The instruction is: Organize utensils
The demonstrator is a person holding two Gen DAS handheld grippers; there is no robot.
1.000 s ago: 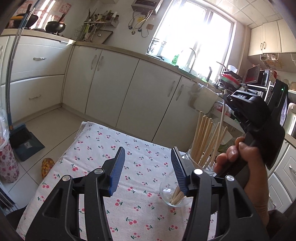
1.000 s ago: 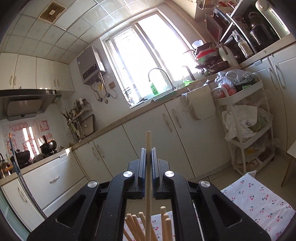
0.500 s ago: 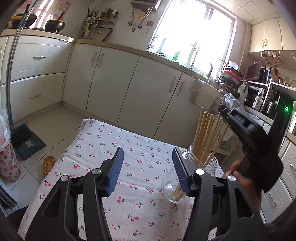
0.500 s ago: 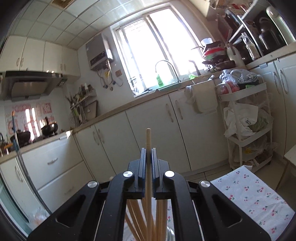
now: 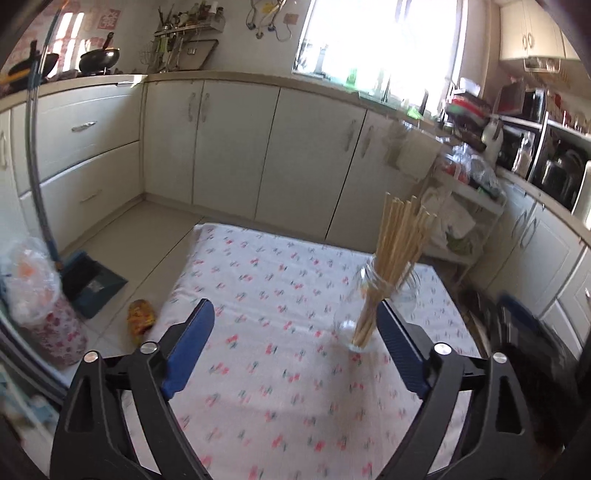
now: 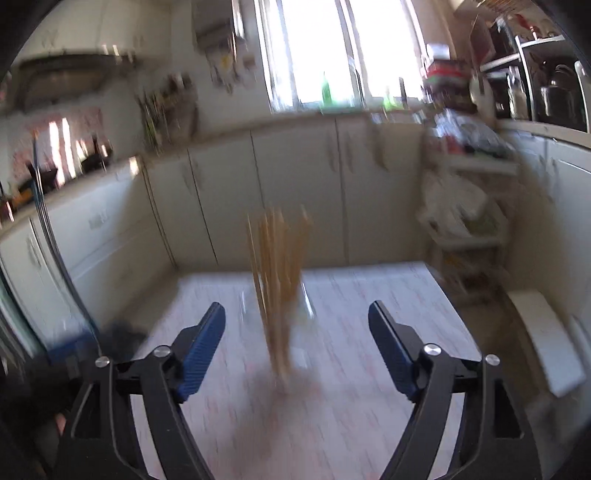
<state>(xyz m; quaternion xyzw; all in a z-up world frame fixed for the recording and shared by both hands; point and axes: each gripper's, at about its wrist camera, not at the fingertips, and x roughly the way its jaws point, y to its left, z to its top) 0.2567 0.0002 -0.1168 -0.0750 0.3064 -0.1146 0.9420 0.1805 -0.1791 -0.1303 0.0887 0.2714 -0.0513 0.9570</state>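
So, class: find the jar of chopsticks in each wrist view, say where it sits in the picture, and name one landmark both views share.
Left wrist: jar right of centre, on the cherry cloth, just beyond the tool's right finger.
Right wrist: jar, blurred, near centre, between and beyond the two fingers.
Shared landmark: the bright window above the counter.

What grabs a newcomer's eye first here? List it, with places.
First, the bundle of wooden chopsticks standing fanned out in a clear glass jar on the cherry-print tablecloth, toward its right side. Next, the blue-padded left gripper and right gripper, both wide open and empty in front of the jar. Behind, a bright window glares above pale cabinets.
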